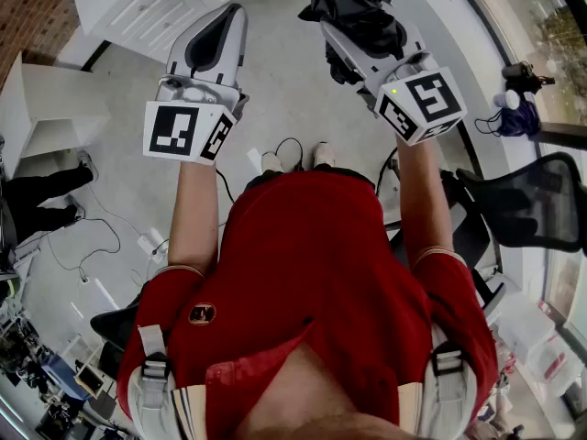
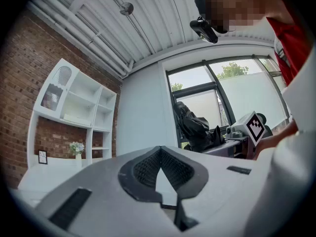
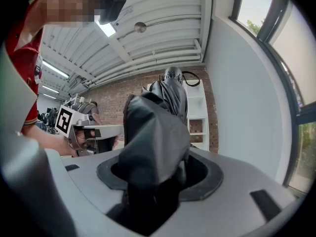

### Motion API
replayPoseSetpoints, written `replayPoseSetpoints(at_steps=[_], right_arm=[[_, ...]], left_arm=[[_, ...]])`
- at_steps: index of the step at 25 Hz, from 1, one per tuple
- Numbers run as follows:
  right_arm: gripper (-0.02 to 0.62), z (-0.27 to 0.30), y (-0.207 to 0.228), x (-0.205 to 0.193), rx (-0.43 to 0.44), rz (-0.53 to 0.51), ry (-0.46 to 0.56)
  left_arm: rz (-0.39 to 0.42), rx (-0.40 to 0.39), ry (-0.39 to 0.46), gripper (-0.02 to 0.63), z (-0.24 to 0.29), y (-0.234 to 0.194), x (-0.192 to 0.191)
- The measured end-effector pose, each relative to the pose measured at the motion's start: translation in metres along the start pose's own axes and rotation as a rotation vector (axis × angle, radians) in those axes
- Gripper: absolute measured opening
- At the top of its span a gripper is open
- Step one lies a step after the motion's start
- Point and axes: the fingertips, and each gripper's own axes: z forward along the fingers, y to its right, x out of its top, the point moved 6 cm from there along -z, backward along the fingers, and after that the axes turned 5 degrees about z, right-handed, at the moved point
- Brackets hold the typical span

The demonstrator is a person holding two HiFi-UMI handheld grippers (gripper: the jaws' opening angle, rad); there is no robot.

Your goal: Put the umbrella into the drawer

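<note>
A folded black umbrella sticks forward out of my right gripper, whose jaws are shut on its bundled fabric. In the right gripper view the umbrella fills the gap between the jaws of that gripper, and its handle end points up and away. My left gripper is held level beside it to the left, apart from it and shut with nothing in it. From the left gripper view the umbrella shows off to the right. A white cabinet with drawer fronts stands ahead at the top left.
A white shelf unit stands against the brick wall. A black office chair is close at my right, and a low white table at the left. Cables trail over the grey floor. Another person's legs show at the left edge.
</note>
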Motion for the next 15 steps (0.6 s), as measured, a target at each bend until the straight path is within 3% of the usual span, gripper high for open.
replayPoseSetpoints(at_steps=[7,15], right_arm=[[0.247,-0.005,0.013,-0.006,0.034,0.023,0.000],[0.247,-0.054,0.080,-0.021,-0.010,0.067,0.002]], left_arm=[[0.002,0.012,-0.015,0.006,0.014,0.006,-0.003],[0.033,0.029,-0.037,0.006,0.064,0.045,0.002]])
